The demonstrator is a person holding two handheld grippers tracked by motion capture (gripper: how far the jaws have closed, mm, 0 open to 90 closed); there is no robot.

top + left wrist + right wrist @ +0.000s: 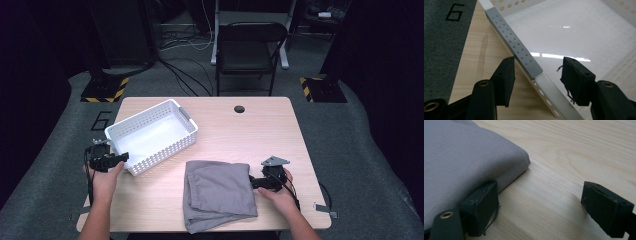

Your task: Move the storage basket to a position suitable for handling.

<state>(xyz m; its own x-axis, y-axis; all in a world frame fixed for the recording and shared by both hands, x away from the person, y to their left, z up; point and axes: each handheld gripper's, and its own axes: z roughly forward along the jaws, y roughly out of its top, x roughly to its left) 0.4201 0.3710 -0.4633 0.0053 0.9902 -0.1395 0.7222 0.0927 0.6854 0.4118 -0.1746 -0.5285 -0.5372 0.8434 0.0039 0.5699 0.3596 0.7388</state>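
from the high view: saw a white perforated basket (150, 135) standing empty at the left rear of a pale wood-grain table (235, 130), a folded grey garment (218, 192) lying flat toward the front middle, well apart from the basket. left gripper (111, 161) sat just beside the basket's near corner, right gripper (260, 181) at the garment's right edge, a hand behind each. beyond the table: grey carpet, a black folding chair (250, 50), loose cables on the floor, yellow-and-black striped stand bases at either side, dark surrounds. from the left gripper view: left gripper (536, 80) stood wide, jaws astride the basket rim (546, 85) just below its grey studded handle strip (514, 46), one jaw outside over the table, the other inside over the glossy floor; nothing gripped. likely trouble here: closing on the thin rim near a corner could tip or drag the light basket rather than steady it, or slide off the smooth plastic. from the right gripper view: right gripper (541, 205) also stood wide and empty, one jaw touching the garment's (466, 160) folded edge, the other over bare wood. likely trouble: pinching only the top layers would probably let the fold open and the cloth trail on lifting; a jaw riding along the table could push and bunch the stack instead of getting beneath it.
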